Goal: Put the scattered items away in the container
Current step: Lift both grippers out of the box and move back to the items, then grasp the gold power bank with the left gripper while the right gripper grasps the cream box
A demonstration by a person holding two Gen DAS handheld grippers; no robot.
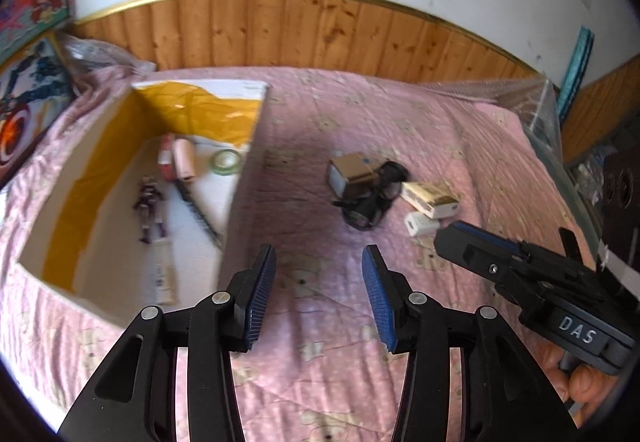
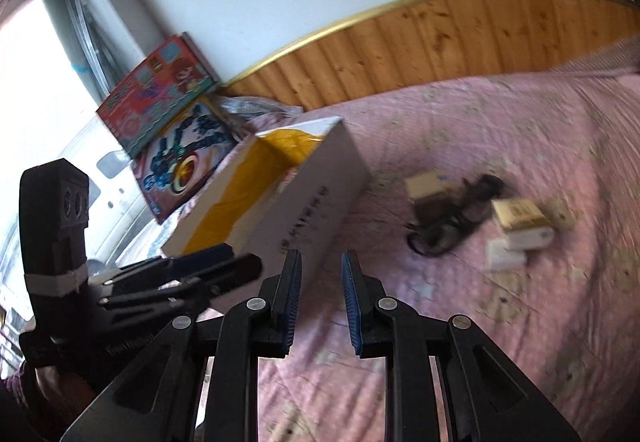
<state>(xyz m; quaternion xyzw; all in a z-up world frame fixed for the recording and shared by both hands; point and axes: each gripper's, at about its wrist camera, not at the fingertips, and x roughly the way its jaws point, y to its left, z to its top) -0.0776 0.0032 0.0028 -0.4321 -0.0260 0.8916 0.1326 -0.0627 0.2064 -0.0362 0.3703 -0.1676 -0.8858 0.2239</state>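
Observation:
An open white box with yellow lining (image 1: pixel 120 169) lies on the pink bedspread at left; it also shows in the right wrist view (image 2: pixel 288 201). Inside are a toy figure (image 1: pixel 150 205), a pink tube (image 1: pixel 184 157), a green tape roll (image 1: pixel 226 161) and a black comb (image 1: pixel 198 213). On the bed lie a small cardboard box (image 1: pixel 352 171), black cables (image 1: pixel 372 201), a tan and white pack (image 1: pixel 430 197) and a white charger (image 1: pixel 420 224). My left gripper (image 1: pixel 319 266) is open and empty above the bedspread. My right gripper (image 2: pixel 320 274) is open and empty, near the box's side.
Two toy boxes (image 1: pixel 24 53) lean at the bed's left end. A wooden panelled wall (image 1: pixel 320 29) runs behind the bed. A clear plastic bin (image 1: pixel 540 109) stands at the right edge. The pink bedspread (image 1: pixel 400 113) stretches between box and items.

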